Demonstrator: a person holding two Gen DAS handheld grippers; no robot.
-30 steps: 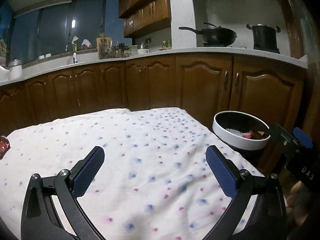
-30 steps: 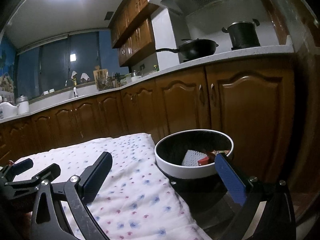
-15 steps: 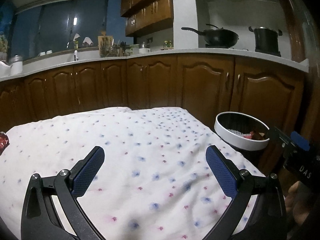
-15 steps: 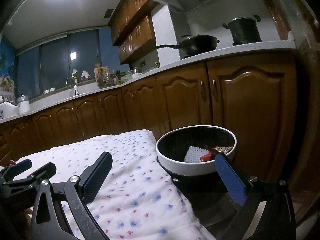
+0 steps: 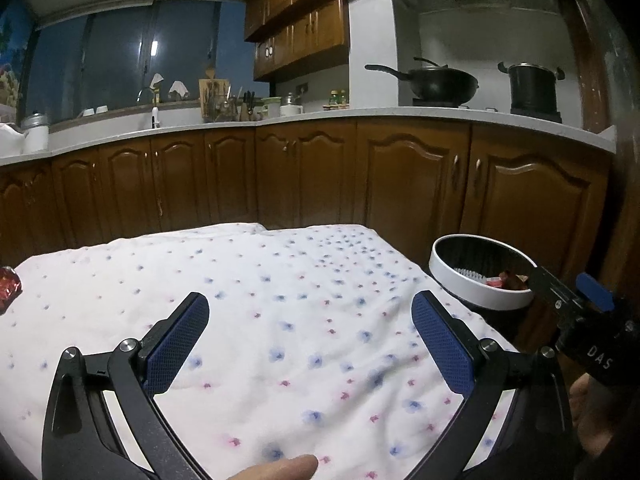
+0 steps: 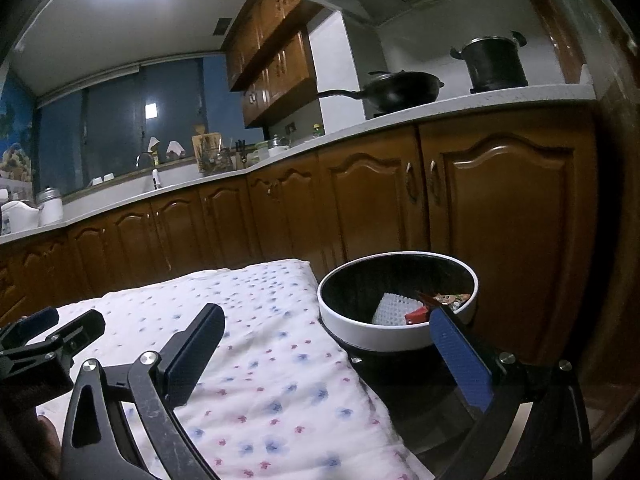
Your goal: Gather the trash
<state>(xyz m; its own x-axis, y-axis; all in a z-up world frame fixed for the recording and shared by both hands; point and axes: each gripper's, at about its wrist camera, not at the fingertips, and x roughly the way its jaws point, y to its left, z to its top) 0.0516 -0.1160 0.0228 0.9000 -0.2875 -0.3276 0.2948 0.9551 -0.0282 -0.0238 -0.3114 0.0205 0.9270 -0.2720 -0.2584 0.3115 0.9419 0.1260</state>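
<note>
Beyond right gripper (image 6: 332, 354): trash bin (image 6: 374, 330).

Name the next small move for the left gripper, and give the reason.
Probably swing the left gripper toward the red wrapper at the cloth's far left edge. The gripper is open and empty over the floral cloth, that wrapper is the only scrap seen lying on it, and the bin already holds other trash.
</note>
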